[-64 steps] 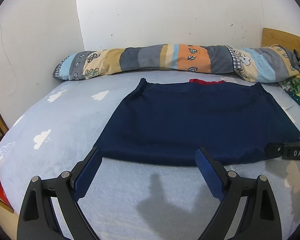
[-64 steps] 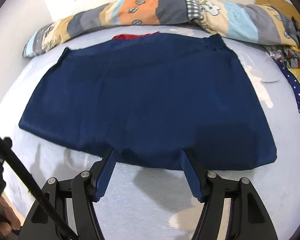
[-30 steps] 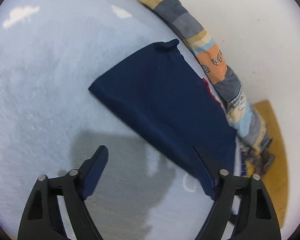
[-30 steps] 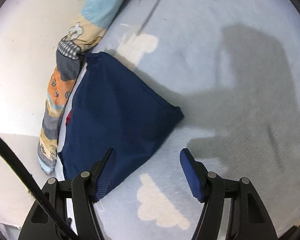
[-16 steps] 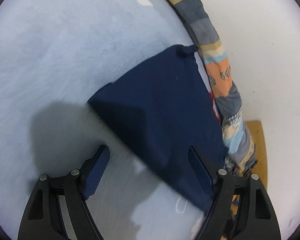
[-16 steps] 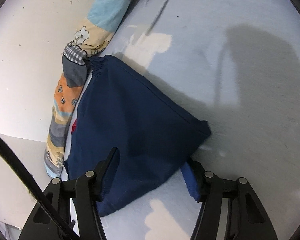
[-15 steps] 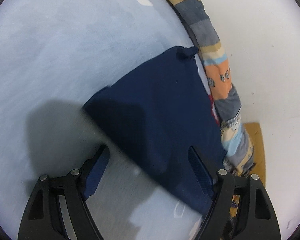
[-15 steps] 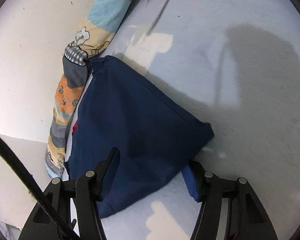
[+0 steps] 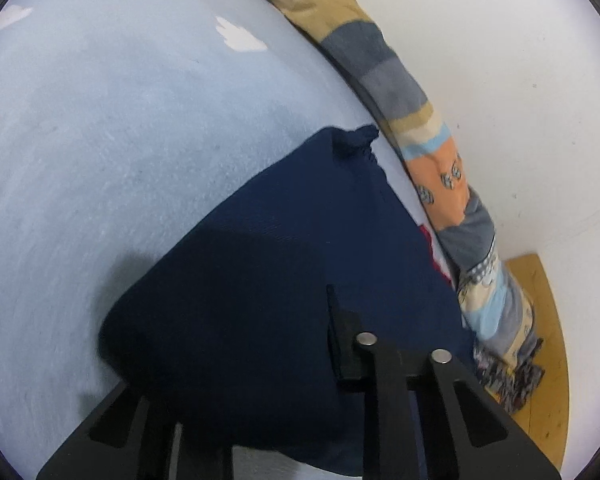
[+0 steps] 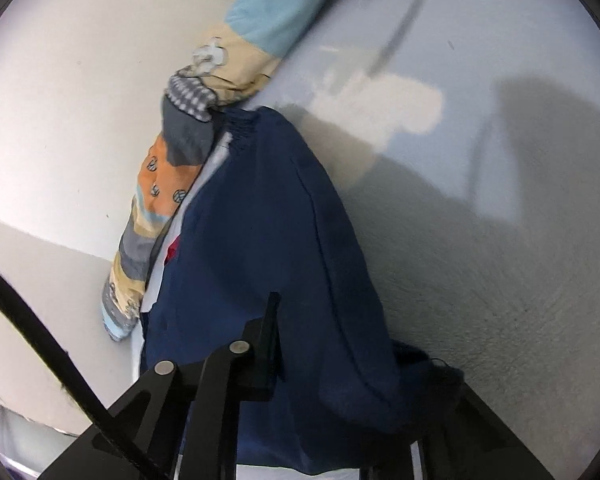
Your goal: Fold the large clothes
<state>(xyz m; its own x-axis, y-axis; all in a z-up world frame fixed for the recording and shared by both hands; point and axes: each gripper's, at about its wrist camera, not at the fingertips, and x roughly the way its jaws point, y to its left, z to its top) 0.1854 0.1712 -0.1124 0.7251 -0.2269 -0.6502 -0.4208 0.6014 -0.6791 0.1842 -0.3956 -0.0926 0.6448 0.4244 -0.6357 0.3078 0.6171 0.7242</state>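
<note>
The navy garment (image 9: 300,264) lies on the pale blue bed (image 9: 100,140), its waistband by the patchwork bolster (image 9: 384,76) along the wall. The left hand-held gripper (image 9: 236,364) and right hand-held gripper (image 10: 352,364) each clamp a near corner, fabric bunched over the fingers.

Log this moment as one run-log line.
phase: grasp | left gripper: shut on navy garment corner | right gripper: shut on opposite corner | surface: bed
</note>
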